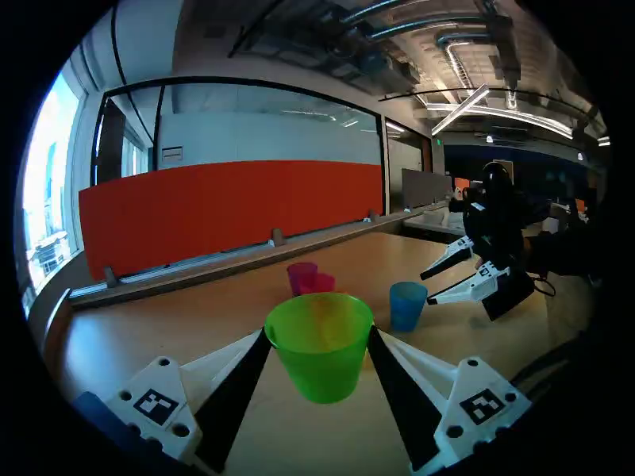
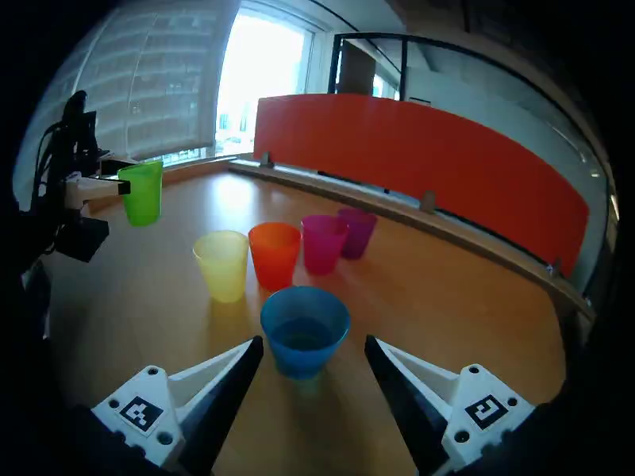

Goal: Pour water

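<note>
- We see an office room with a bright window [image 2: 262,79] on one side and strip lights [image 1: 464,107] under an open ceiling.
- A long orange partition [image 2: 444,159] runs along the far edge of the wooden worktop [image 2: 460,317].
- The left gripper [image 1: 319,333] has its fingers [image 1: 238,381] pinching the green cup [image 1: 321,361] by its two sides, just under the rim. In the right gripper view that cup hangs upright, clear of the worktop and well apart from the other cups.
- The right gripper [image 2: 311,343] has its fingers [image 2: 397,389] spread. The blue cup [image 2: 305,325] stands upright on the worktop between the tips, with a gap at each side, touching neither.
- Beyond the blue cup, a yellow cup [image 2: 222,266], an orange cup [image 2: 275,254], a pink cup [image 2: 323,242] and a purple cup [image 2: 357,232] stand close together in a row that runs towards the partition.
- Inside the blue cup we see a darker level, but we cannot tell what it is.
</note>
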`<state>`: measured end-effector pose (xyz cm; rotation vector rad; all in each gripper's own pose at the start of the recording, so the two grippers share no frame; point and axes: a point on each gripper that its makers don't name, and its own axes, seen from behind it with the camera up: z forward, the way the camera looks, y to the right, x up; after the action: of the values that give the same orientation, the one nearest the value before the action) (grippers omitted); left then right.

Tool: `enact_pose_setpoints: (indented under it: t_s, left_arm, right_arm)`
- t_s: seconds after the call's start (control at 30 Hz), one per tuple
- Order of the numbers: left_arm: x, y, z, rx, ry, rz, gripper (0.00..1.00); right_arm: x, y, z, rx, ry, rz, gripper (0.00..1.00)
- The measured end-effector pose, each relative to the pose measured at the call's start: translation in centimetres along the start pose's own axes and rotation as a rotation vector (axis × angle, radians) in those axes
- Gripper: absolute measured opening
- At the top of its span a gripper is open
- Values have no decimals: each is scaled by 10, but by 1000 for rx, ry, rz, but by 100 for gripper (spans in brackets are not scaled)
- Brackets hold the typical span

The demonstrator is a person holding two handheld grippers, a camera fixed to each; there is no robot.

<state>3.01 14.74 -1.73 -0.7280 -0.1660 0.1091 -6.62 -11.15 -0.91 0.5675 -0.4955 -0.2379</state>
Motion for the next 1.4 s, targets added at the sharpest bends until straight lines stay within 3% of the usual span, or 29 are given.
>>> enact_pose_setpoints:
  t_s: [0.6,1.4]
  left_arm:
    - [-6,-1,-2,1,-17,13,87]
    - [-8,-3,-4,8,-23,14,87]
  right_arm:
    - [-9,-5,23,21,-41,-1,100]
    - [0,-6,41,36,-25,14,97]
